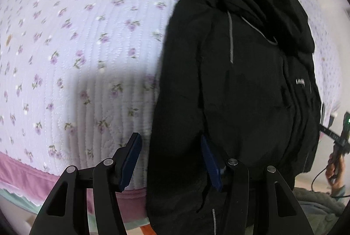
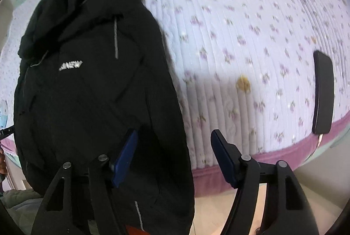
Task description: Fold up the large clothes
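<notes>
From your left wrist camera, the black hooded jacket (image 1: 240,82) lies lengthwise on the quilted floral bedspread (image 1: 76,38), hood toward the far end and hem hanging over the bed's near edge, already narrowed into a long strip, which suits a final fold from hem to hood. Your left gripper (image 1: 170,158) hangs over the jacket's left edge with its jaws apart: one blue pad sits over the quilt, the other over the black fabric, and nothing is pinched between them. A small white logo shows on the chest, too blurred here to read. At the right edge, a hand (image 1: 334,167) grips the handle of the other tool.

From your right wrist camera, the same jacket fills the left half, and the chest print is clearer: it seems to read "ANEW", though a leading letter may be lost. Your right gripper (image 2: 172,156) straddles the jacket's right edge, jaws parted and gripping nothing. I judge that both tools are lined up to take the hem corners. A dark flat phone-like object (image 2: 323,95) rests near the bedspread's pink border (image 2: 273,158), well clear of the garment.
</notes>
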`<state>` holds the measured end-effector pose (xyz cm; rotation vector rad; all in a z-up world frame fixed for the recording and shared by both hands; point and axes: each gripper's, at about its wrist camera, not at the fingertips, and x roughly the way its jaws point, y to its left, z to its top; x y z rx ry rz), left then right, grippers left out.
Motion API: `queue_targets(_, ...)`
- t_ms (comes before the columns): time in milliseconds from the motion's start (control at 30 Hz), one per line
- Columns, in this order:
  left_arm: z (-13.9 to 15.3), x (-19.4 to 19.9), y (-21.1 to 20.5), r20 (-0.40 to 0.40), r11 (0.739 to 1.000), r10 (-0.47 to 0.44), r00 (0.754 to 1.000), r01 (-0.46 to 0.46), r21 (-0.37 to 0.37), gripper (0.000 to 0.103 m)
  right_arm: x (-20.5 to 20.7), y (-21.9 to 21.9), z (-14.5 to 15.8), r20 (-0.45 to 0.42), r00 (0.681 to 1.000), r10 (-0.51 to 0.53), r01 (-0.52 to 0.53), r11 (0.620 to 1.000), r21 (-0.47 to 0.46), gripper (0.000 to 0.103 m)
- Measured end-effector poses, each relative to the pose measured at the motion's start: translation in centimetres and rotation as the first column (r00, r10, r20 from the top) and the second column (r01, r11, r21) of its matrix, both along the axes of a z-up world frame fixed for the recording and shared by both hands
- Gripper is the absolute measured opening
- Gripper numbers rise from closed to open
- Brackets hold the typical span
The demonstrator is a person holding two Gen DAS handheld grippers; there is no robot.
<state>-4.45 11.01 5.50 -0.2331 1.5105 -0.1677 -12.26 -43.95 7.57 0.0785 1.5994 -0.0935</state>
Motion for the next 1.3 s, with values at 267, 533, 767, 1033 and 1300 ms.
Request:
queue_targets(267, 0.8, 0.1, -3.5, 0.011, 0.994, -0.104, 0.995, 0.104, 0.022, 0.031, -0.5, 3.7, 1.5, 0.013, 0.991, 0.133, -0.134, 0.987, 0.092, 0.037)
queue_targets(533, -0.1, 2.5, -5.8, 0.035, 0.98, -0.09, 0.995, 0.095, -0.174, 0.032, 1.7, 7.3, 2.7, 0.124, 0.984, 0.131, -0.161, 0.948, 0.275, 0.036)
queue_targets(767, 1.0, -0.2, -3.7, 0.083, 0.985, -0.047, 0.995, 0.059, -0.161, 0.032, -1.2, 4.5, 1.9, 0.058, 0.995, 0.085, -0.094, 0.977, 0.191, 0.037)
queue_targets(1033, -1.5, -1.1, -0.6, 0.012, 0.972, 0.138, 0.99, -0.133, -0.194, 0.035, -1.9, -0.8, 2.4, 0.058, 0.998, -0.016, 0.011, 0.996, 0.091, 0.071)
queue_targets(1300, 0.5, -1.5, -1.3, 0.056, 0.871, 0.109, 0.992, -0.068, -0.487, 0.036, -1.6, 2.6, 1.1, 0.009, 0.995, 0.098, -0.097, 0.96, 0.262, 0.044)
